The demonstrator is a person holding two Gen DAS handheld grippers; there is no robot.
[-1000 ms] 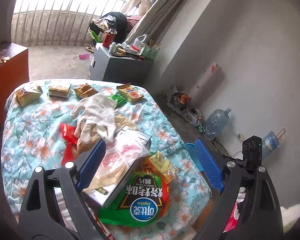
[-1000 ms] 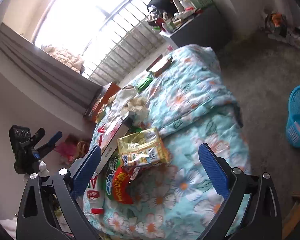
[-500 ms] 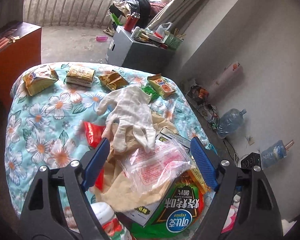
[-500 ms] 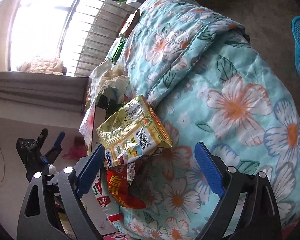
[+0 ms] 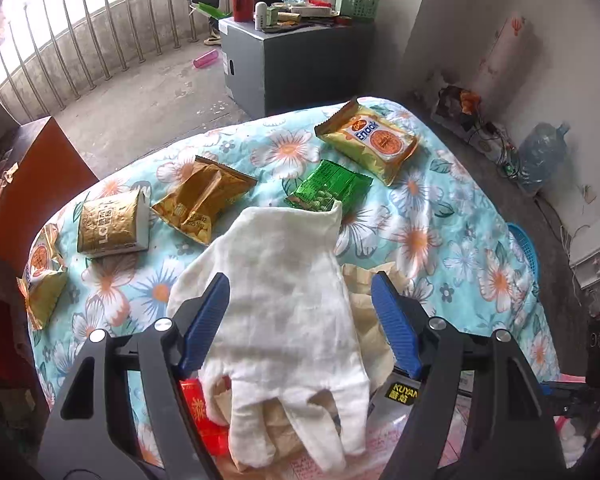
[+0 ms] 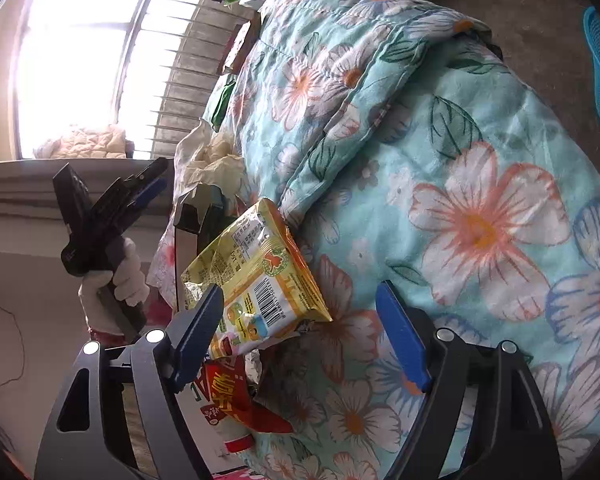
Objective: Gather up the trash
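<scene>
Left wrist view close above floral quilt [image 5: 420,208] facing window, right view tilted, sharing quilt

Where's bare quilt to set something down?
Free: quilt right of the white glove, below the Enaak packet; also right of the yellow packet. Crowded: the pile under the glove.

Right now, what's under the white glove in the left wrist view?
Under the white glove: crumpled beige paper sticking out on its right, and a red wrapper by its fingertips. Its cuff overlaps the green snack packet. Whatever lies beneath its palm is covered.
</scene>
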